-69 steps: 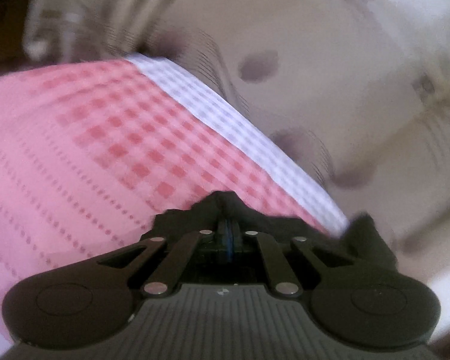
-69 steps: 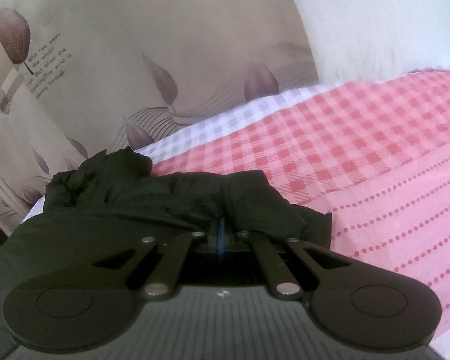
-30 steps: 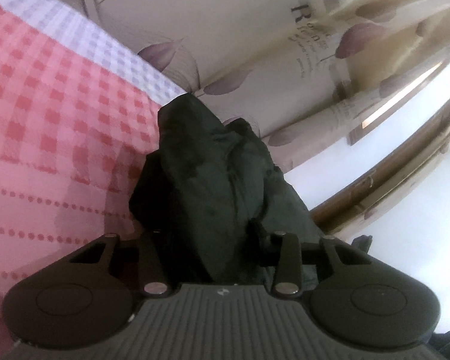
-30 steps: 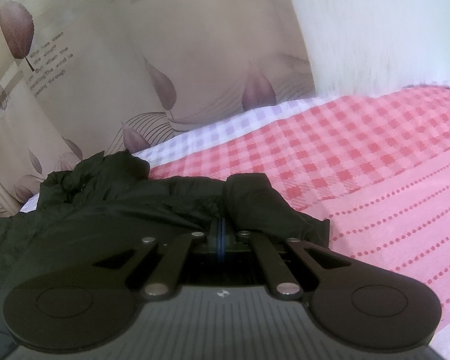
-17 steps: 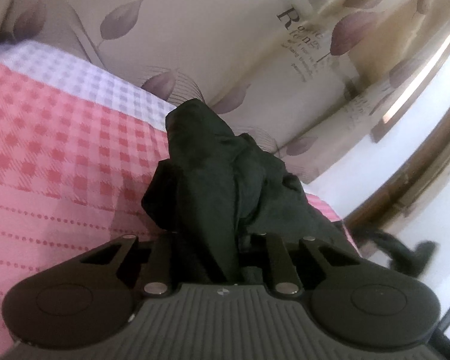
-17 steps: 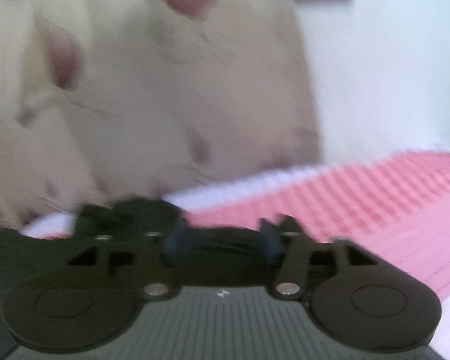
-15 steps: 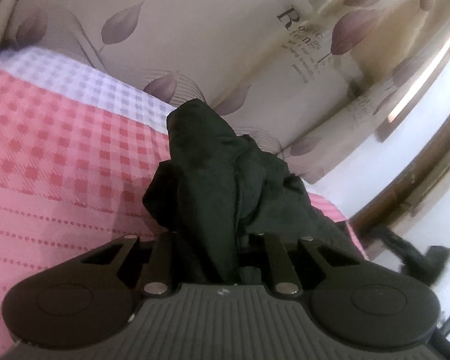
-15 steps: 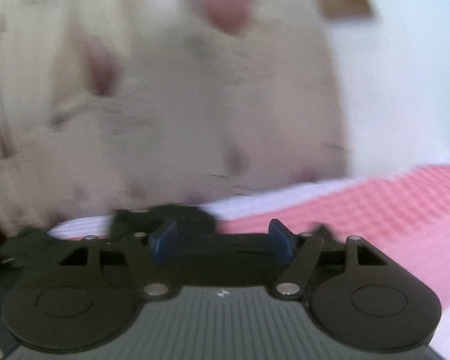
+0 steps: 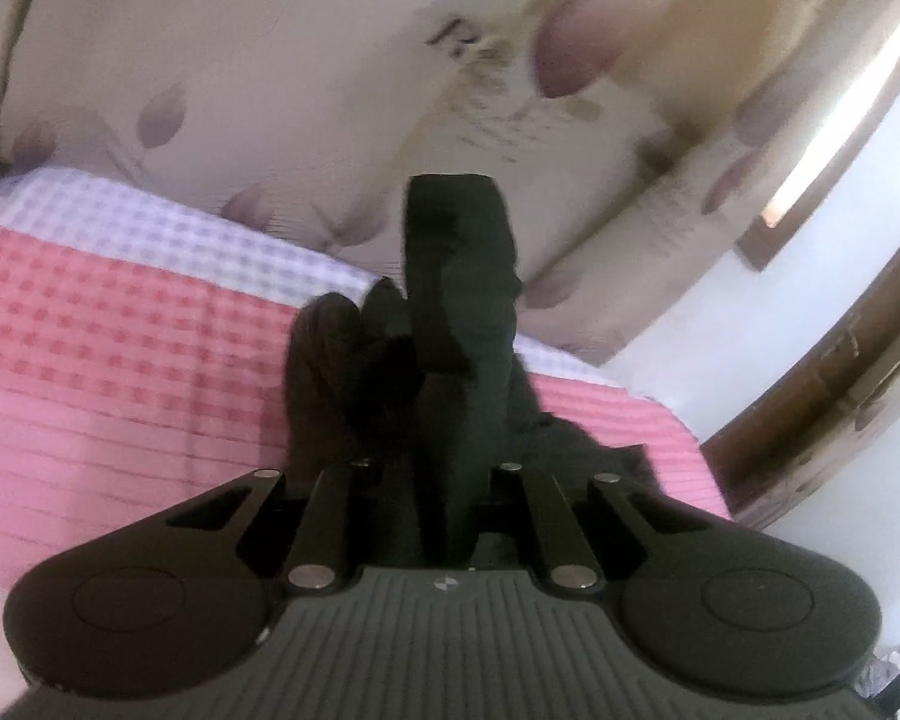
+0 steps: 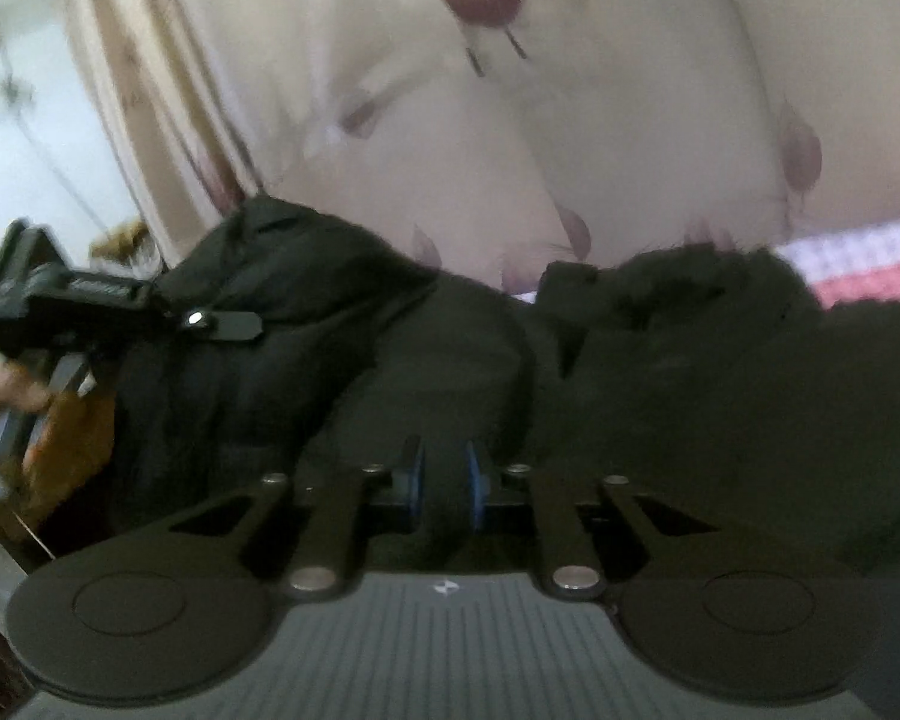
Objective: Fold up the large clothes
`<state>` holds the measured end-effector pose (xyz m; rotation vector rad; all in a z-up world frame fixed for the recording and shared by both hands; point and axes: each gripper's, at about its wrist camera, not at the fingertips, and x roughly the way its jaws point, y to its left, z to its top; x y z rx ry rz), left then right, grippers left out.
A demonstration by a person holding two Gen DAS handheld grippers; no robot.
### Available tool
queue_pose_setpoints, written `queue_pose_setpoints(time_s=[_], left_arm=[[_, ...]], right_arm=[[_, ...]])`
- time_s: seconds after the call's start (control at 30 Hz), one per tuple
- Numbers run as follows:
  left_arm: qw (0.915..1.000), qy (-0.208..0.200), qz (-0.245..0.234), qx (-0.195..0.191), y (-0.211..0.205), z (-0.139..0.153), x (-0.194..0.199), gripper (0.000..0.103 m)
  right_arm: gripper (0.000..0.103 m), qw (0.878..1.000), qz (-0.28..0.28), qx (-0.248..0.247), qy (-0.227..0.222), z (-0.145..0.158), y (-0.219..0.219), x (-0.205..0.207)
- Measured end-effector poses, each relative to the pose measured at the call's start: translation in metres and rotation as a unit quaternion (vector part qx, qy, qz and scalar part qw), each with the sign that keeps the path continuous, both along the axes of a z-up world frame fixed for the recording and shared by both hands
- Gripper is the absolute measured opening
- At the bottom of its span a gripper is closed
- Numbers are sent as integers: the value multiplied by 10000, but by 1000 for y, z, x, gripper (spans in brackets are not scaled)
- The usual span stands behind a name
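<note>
Left wrist view, black garment [image 9: 456, 324] clamped between jaws, bedspread [image 9: 120, 336] beneath

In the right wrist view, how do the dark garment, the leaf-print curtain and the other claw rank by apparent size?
1. Leaf-print curtain and dark garment: both fill large areas, too alike to rank.
2. Left claw: clearly smallest, though farther from the camera.

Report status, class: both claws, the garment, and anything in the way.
Left claw shut on black garment, fold standing up. Right claw closing, garment between its pads. Rest bunched on checked bedspread. Curtain close behind; nothing blocking.
</note>
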<state>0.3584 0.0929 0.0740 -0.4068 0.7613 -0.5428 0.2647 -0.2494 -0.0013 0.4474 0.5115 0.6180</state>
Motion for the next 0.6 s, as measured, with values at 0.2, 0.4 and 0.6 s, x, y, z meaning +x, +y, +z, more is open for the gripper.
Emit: queue_pose_setpoints(time_s=[0.2,0.4,0.6], left_arm=[[9992,-124,-246,-286,-89,27,-36,14],[9939,-145,-869,-670,-190,1,-57,14],[9878,-226,-1089,-1086,-241,-69,-58,14]], right_arm=[[15,9927,-220,1148,288,5,-37,6],[15,9785,-589,1948,343,0,-104,-8],[17,9530,-1081,2702,847,-39,-181,-28]])
